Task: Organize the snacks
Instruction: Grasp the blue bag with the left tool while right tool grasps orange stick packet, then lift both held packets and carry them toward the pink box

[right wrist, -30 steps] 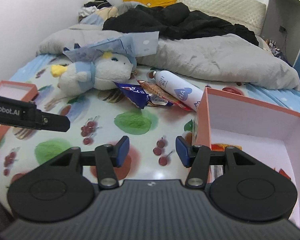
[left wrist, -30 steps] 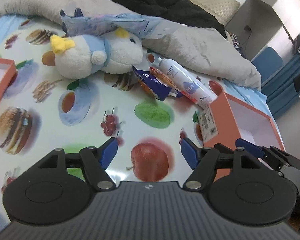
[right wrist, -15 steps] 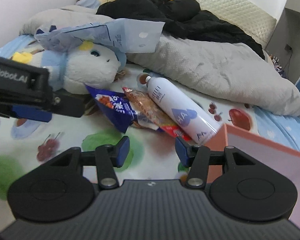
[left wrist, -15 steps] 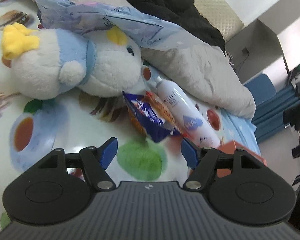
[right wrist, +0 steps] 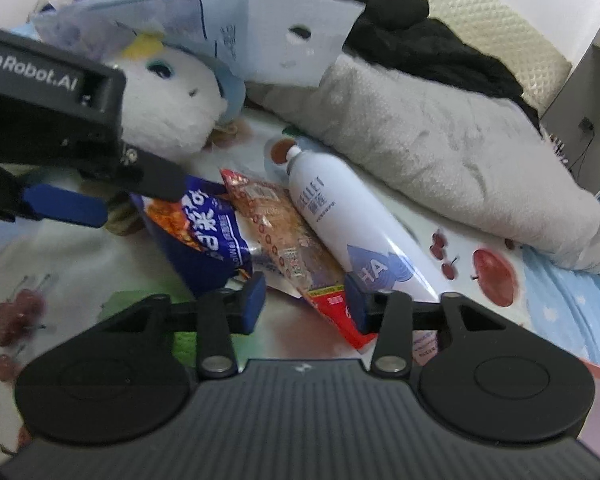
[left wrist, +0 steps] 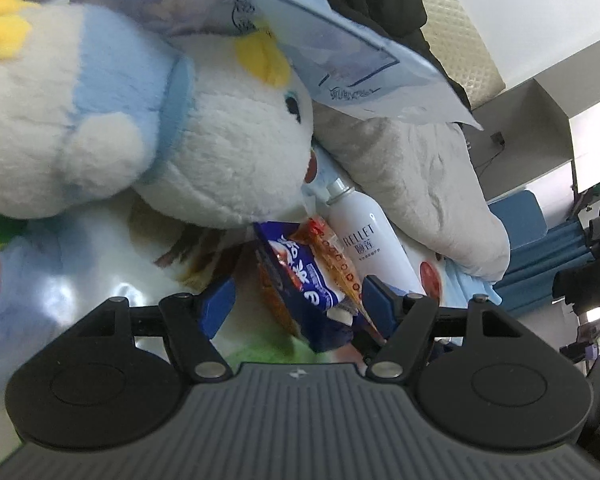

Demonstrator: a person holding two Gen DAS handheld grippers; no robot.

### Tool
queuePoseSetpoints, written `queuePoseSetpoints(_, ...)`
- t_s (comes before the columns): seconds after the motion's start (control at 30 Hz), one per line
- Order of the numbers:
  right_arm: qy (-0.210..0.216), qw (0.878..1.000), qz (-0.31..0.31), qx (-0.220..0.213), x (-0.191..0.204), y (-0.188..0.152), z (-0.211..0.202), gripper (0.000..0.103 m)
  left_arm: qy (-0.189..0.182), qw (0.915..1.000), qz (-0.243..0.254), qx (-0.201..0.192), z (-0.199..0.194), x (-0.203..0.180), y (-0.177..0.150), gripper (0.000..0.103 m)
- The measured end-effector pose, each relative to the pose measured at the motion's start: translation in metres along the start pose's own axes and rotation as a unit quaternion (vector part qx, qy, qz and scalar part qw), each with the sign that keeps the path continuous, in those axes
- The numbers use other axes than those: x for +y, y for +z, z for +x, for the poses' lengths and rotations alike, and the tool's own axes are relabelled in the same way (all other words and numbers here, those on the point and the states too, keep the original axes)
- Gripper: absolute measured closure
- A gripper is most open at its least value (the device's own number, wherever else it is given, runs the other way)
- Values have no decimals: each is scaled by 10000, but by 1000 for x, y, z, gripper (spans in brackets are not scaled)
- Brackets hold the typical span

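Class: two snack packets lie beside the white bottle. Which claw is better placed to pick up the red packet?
Right. The right claw straddles the red packet with its jaws closing; the left claw straddles the blue packet.

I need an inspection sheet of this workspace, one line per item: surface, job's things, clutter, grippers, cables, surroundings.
Surface: bed sheet printed with food pictures.
Job's things: blue snack bag and orange snack bag lie side by side, overlapping.
Clutter: white bottle lying beside the bags; plush toy; flat pouch on the toy; grey blanket; black clothes.
Grippers: left gripper open around the blue bag; right gripper closing, orange bag between its jaws.
Cables: one at a wall socket.
Surroundings: blue curtain.
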State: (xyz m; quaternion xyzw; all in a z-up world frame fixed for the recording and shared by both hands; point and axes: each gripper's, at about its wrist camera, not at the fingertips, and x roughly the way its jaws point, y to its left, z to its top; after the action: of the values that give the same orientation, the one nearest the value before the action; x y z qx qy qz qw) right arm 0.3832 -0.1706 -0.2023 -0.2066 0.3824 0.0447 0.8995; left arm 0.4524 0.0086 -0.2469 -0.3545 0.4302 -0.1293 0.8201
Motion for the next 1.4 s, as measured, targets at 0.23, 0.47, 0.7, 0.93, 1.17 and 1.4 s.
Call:
queuePoseSetpoints(0.23, -161, 9995, -271, -71, 7, -2, 13, 76, 215, 9994, 218, 163, 30, -6, -1, 39)
queuePoseSetpoints(0.47, -166, 9987, -471, -37, 12, -5, 24, 78, 220, 9995, 188, 83, 38, -1, -2, 49)
queuePoseSetpoints(0.7, -197, 9982, -568, -71, 12, -5, 23, 87, 292, 9988, 372, 95, 46, -5, -4, 72)
queuePoseSetpoints(0.93, -90, 9989, -457, -88, 12, -6, 6, 89, 458, 9981, 398, 88, 26, -7, -13, 78)
queuePoseSetpoints(1.17, 141, 9996, -237, -90, 11, -5, -25, 94, 652, 9966, 488, 82, -11, -9, -24, 81)
queuePoseSetpoints(1.4, 573, 9982, 155, 82, 5, -11, -65, 97, 855, 9938, 699, 156, -66, -9, -44, 85)
